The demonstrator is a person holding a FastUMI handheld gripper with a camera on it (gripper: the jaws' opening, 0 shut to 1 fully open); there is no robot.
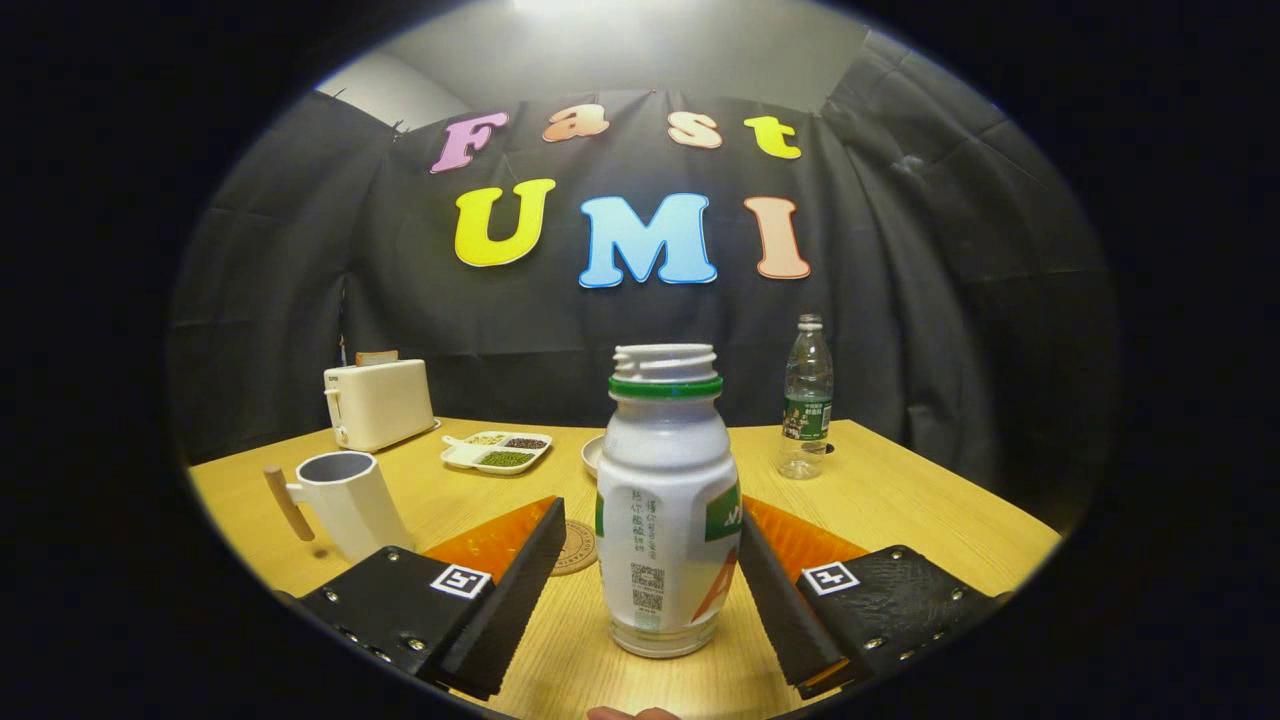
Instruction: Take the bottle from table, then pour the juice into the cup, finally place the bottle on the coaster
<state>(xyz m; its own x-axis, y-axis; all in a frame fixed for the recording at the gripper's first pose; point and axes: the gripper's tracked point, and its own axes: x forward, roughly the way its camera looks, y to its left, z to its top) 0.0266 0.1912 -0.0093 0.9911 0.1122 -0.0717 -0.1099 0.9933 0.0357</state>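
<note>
The gripper (650, 590) stands with its two fingers spread wide, and the bottle (667, 500) sits upright on the table (900, 500) between them. The right finger lies close against the bottle's side, perhaps just touching it, while the left finger stands clearly apart, with bare table showing in the gap. So the jaws have hold of nothing as yet; they are only set around the bottle, ready to close. The bottle has no cap on, its threaded neck open at the top, and whether any juice is inside cannot be told through its white wall. Just behind the left finger, partly hidden by it, lies the round coaster (578, 548), flat on the table and bare. Further off to the left stands the cup (345, 500) with its wooden handle turned outward; its inside looks dark and no juice can be made out in it. Beyond these are a divided dish of beans (497, 452), a toaster (380, 403), a plate edge (592, 455) behind the bottle, and a clear water bottle (805, 400) to the right. Judging from this, the task is at its very start: the bottle is not yet gripped or lifted, and the pouring into the cup and the setting down on the coaster are all left to do.
</note>
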